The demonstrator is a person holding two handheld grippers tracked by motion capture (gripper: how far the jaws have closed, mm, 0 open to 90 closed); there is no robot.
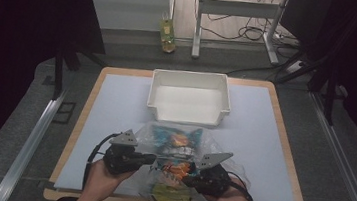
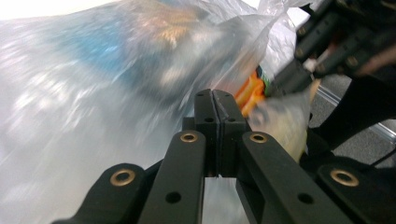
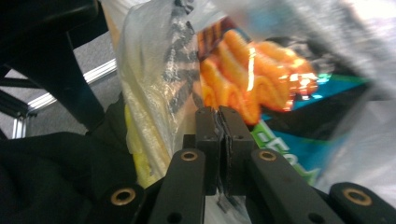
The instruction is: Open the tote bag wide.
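Observation:
A clear plastic bag [image 1: 182, 143] lies on the front middle of the table, with snack packs inside. My left gripper [image 1: 152, 159] is shut on the bag's left edge, and its jaws pinch the film [image 2: 93, 93] in the left gripper view [image 2: 215, 100]. My right gripper [image 1: 190, 175] is shut on the bag's right edge [image 3: 154, 70]; its jaws stand closed on the film [image 3: 218, 116]. Behind the film I see a pack printed with orange curls [image 3: 252, 79] and a yellow pack [image 1: 170, 195]. A blue pack [image 1: 165, 134] sits farther back in the bag.
An empty white bin [image 1: 185, 115] stands just beyond the bag at the back middle of the pale mat [image 1: 116, 104]. A yellow-green bottle [image 1: 167, 36] stands on the floor past the table, near a desk's metal legs [image 1: 197, 27] and cables.

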